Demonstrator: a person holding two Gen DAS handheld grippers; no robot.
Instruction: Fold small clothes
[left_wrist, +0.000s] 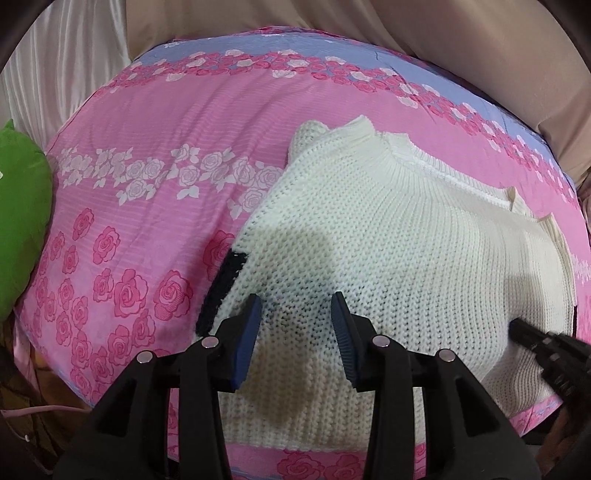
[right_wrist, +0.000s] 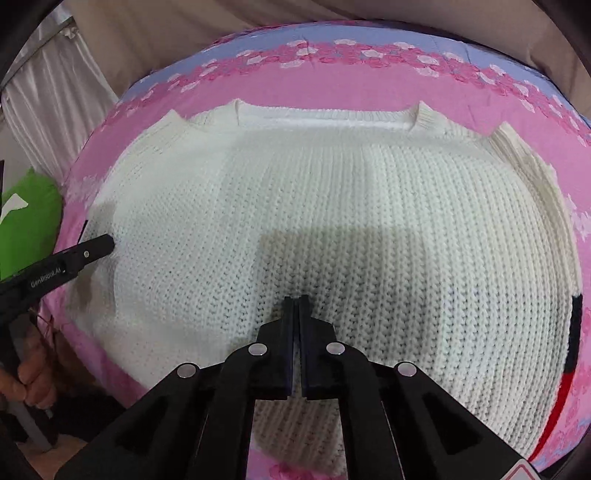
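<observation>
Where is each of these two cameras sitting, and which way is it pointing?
Left wrist view: rides on the left gripper, looking steeply down past its open blue-padded fingers at the white sweater's left part; the right gripper's tip pokes in.
Right wrist view: rides on the right gripper, jaws shut, looking down at the sweater's middle; the left gripper and a hand show at left.
Shared: the sweater, the pink floral bedcover and a green cushion.

Cream knitted sweater (right_wrist: 332, 206) with black trim lies on pink rose-patterned sheet (left_wrist: 147, 229).
</observation>
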